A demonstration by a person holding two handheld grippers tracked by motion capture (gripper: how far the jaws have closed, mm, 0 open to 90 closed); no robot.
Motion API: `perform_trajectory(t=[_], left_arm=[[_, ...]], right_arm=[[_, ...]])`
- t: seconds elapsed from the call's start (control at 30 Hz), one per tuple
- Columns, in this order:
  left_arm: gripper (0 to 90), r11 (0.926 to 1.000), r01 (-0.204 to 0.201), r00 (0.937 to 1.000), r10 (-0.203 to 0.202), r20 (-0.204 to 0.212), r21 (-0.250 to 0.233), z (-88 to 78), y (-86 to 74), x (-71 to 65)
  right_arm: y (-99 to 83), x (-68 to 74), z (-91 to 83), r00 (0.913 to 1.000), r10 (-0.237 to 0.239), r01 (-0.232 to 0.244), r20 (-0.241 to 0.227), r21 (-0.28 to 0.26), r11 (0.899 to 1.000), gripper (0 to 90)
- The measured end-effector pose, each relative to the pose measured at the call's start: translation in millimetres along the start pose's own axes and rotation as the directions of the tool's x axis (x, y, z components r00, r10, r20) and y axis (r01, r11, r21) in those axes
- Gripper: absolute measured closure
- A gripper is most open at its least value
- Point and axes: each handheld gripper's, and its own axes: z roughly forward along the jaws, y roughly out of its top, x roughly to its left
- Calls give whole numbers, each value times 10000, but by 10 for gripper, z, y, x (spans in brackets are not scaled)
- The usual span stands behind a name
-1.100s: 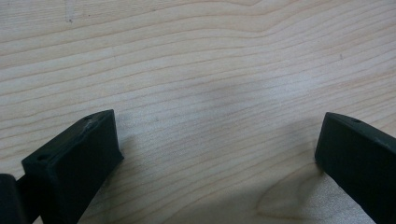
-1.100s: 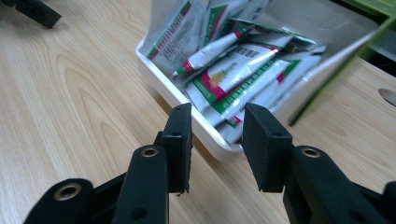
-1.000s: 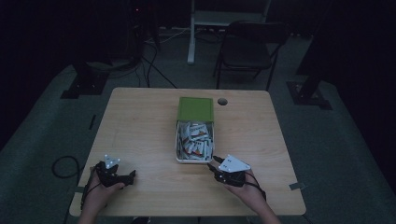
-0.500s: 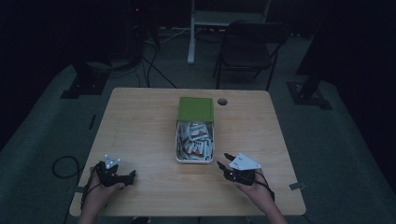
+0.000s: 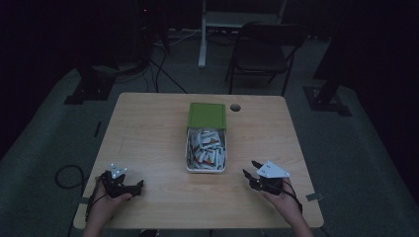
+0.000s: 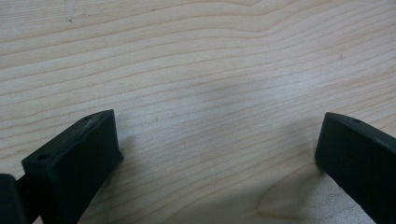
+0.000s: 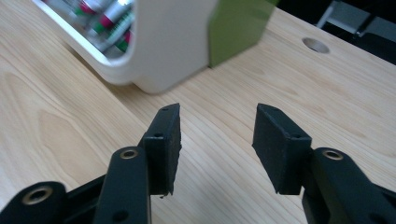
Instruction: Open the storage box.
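Right gripper [image 5: 253,174] has pulled back off the white rectangular plastic tray [image 5: 188,148] toward the table's right front; left gripper [image 5: 129,186] unchanged at left front on the pale wooden table [image 5: 148,128]. Both my claws spread, empty. Tray at table centre, green lid [image 5: 207,115] behind it, full of small white sachets [image 5: 206,150]. Sachets likely light, soft, slippery; pinch one by its edge

Light wooden table [image 5: 148,133]; white packet-filled bin [image 5: 206,168] with green lid [image 5: 207,115] at centre
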Motion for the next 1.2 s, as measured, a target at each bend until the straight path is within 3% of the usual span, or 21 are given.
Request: perform_trajectory(t=[0.33,0.63,0.83,1.03,1.2], left_arm=[[1,10000,-1,10000,1,3,0,0,0,0],[1,10000,-3,10000,3,1,8,-1,0,0],[1,10000,-6,10000,6,0,12,-1,0,0],[1,10000,1,10000,-1,-1,8,-1,0,0],[1,10000,-3,10000,3,-1,11,-1,0,0]], right_arm=[[-127,-159,-38,9992,294,-287,-271,235,9993,451],[-249,-282,-47,9974,68,-21,-724,638,9980,379],[-318,-357,-39,9954,485,-424,-820,745,9963,337],[-379,-421,-51,9912,738,-604,-1101,1202,9909,249],[-428,-480,-74,9887,947,-778,-1161,1423,9868,238]])
